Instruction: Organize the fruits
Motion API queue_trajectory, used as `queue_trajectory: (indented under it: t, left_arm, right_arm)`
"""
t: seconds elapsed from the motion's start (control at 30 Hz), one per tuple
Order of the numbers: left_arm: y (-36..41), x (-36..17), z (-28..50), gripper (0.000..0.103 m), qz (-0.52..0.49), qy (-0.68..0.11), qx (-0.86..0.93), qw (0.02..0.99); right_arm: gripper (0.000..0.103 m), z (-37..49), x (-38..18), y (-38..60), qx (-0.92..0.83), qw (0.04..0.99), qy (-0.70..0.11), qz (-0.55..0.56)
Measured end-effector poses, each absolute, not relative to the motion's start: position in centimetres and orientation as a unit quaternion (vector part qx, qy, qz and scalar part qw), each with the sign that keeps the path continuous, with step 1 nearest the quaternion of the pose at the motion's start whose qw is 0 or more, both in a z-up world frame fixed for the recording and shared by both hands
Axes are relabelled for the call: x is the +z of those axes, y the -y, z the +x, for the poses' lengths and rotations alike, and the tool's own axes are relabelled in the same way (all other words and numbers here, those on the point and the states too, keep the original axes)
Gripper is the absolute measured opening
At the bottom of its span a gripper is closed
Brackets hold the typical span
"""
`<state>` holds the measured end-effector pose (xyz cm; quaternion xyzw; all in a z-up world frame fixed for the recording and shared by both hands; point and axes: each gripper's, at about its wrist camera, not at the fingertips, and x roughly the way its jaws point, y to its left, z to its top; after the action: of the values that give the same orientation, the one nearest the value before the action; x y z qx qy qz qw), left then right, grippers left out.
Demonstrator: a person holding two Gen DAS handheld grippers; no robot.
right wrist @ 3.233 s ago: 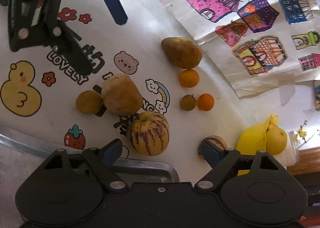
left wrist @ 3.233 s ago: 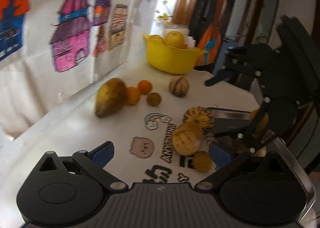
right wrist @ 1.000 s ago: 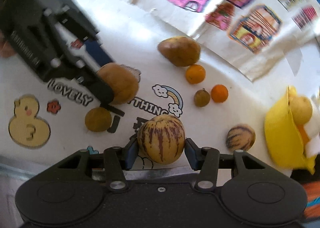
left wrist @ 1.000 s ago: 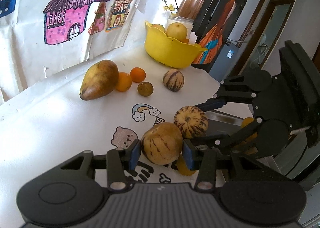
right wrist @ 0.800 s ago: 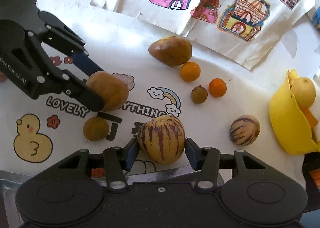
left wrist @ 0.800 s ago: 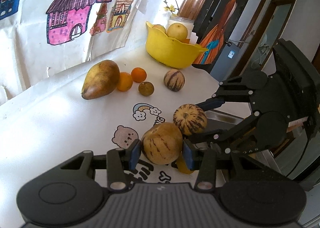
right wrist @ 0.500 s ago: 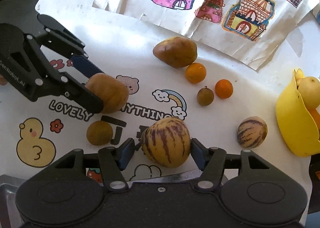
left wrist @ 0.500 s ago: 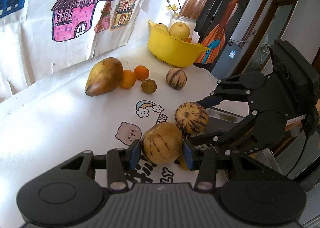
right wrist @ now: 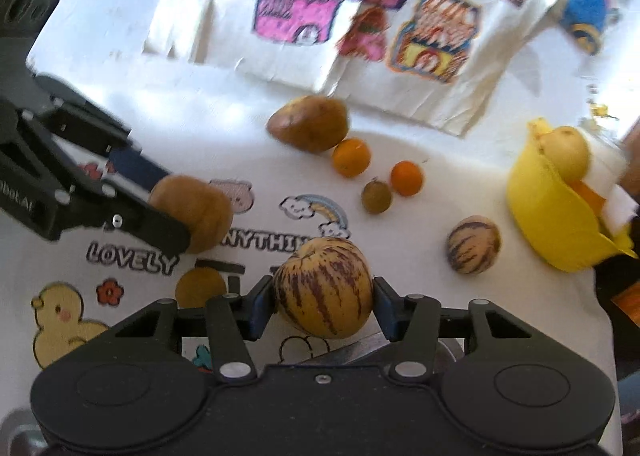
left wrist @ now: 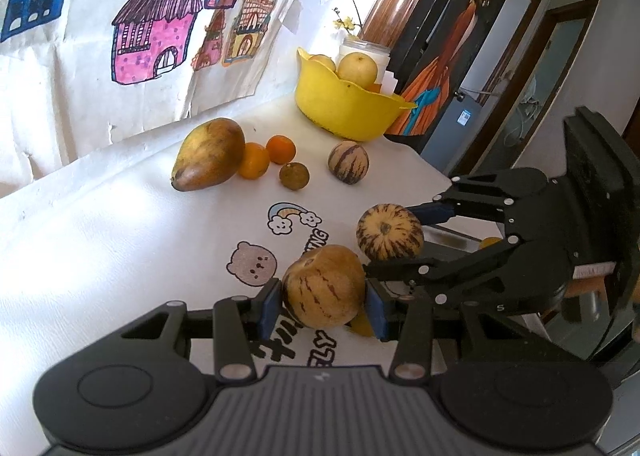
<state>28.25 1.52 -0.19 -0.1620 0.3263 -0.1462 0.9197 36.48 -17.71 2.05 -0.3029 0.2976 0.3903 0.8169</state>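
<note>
- Fruit is in both tools: your left gripper (left wrist: 323, 303) has its jaws clamped on the plain tan melon (left wrist: 324, 292), and your right gripper (right wrist: 323, 306) has its jaws around the striped melon (right wrist: 324, 286). The right jaws have just been closing in on it after easing; both pads look to be pressing its sides.
- Check that right-hand grip before you carry: the fruit is round and smooth, so keep the pads across its widest part.
- Both melons look to hang just clear of the printed counter (left wrist: 120, 240). Keep the two tools apart as you travel, since they sit close together here.
- A small yellow-brown fruit (right wrist: 200, 288) lies under the left tool; don't knock it.
- Further on, a third striped melon (left wrist: 348, 162), a dark small fruit (left wrist: 294, 175), two oranges (left wrist: 267, 157) and a large mango (left wrist: 210, 154) lie on the counter.
- Farthest, the yellow bowl (left wrist: 348, 112) already holds fruit and is the likely goal. Lower each melon in gently, one hand at a time.
</note>
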Motion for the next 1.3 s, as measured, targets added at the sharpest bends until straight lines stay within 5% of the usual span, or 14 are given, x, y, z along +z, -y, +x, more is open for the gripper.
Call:
queue_trajectory:
  t: [0.73, 1.3]
  left_arm:
    - [4.0, 3.0, 23.9, 0.049, -0.165, -0.298, -0.178, 0.923]
    - [10.2, 1.2, 22.3, 0.049, -0.145, -0.321, -0.200, 0.914]
  right_arm:
    - [0.053, 25.9, 9.0, 26.8, 0.252, 0.911, -0.258, -0.203]
    - [0.054, 23.9, 3.1, 32.8, 0.145, 0.943, -0.276, -0.120]
